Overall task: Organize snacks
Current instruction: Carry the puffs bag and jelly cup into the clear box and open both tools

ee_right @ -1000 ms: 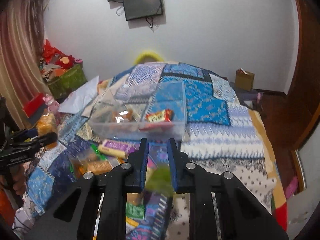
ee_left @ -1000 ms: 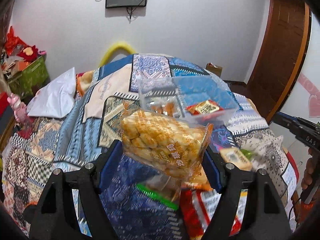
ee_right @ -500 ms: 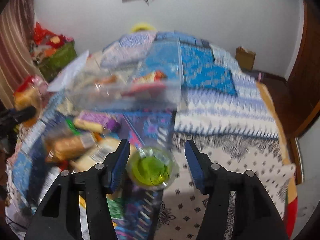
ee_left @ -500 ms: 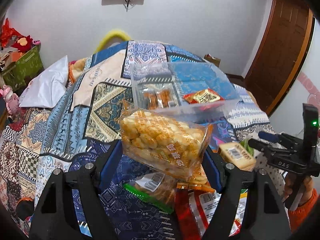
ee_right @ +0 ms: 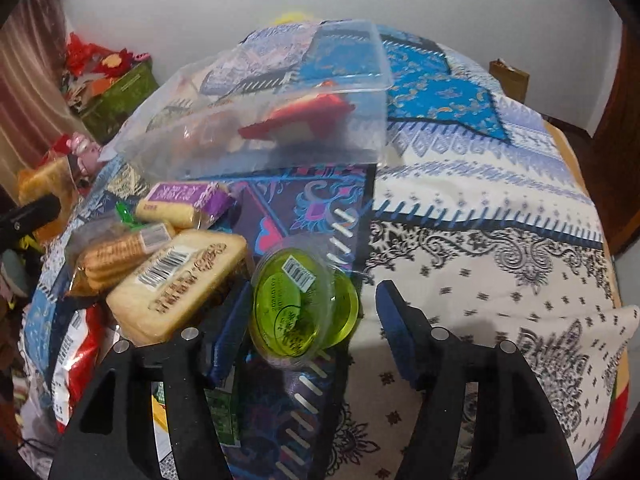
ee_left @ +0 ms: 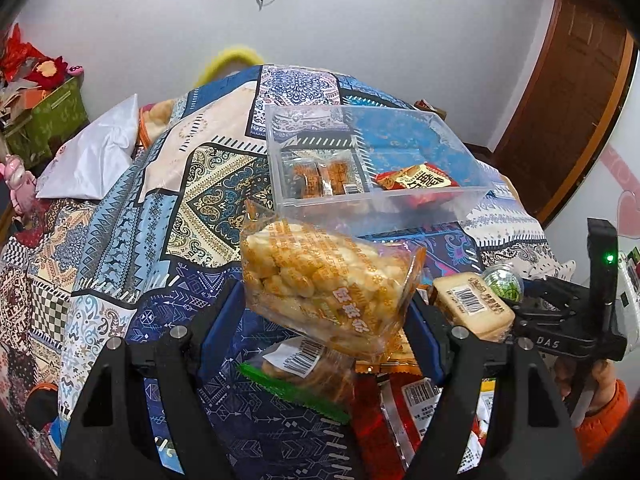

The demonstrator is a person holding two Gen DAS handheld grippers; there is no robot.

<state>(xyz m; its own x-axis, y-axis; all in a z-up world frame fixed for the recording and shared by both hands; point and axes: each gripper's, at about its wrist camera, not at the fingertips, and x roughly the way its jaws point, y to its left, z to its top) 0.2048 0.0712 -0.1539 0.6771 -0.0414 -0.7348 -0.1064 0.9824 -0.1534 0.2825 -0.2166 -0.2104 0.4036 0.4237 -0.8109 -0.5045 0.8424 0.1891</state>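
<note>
My left gripper (ee_left: 322, 314) is shut on a clear bag of golden biscuits (ee_left: 326, 278), held above the bed in front of the clear plastic bin (ee_left: 376, 196). The bin holds orange-wrapped snacks (ee_left: 322, 176) and a red packet (ee_left: 418, 178). My right gripper (ee_right: 314, 312) is open around a green jelly cup (ee_right: 302, 310) lying on the blanket, its left pad close to the cup. The cup (ee_left: 502, 278) and the right gripper also show at the right of the left wrist view. A pile of loose snacks (ee_right: 176, 280) lies left of the cup.
The bed is covered by a patterned patchwork blanket (ee_left: 132, 216). A white pillow (ee_left: 94, 156) lies at its left. A green box with red items (ee_left: 44, 108) stands by the wall. A wooden door (ee_left: 576, 92) is at the right. The bin also shows in the right wrist view (ee_right: 256, 132).
My right gripper opened from nearly shut and came down around the green jelly cup. My left gripper carried the biscuit bag forward, closer to the bin.
</note>
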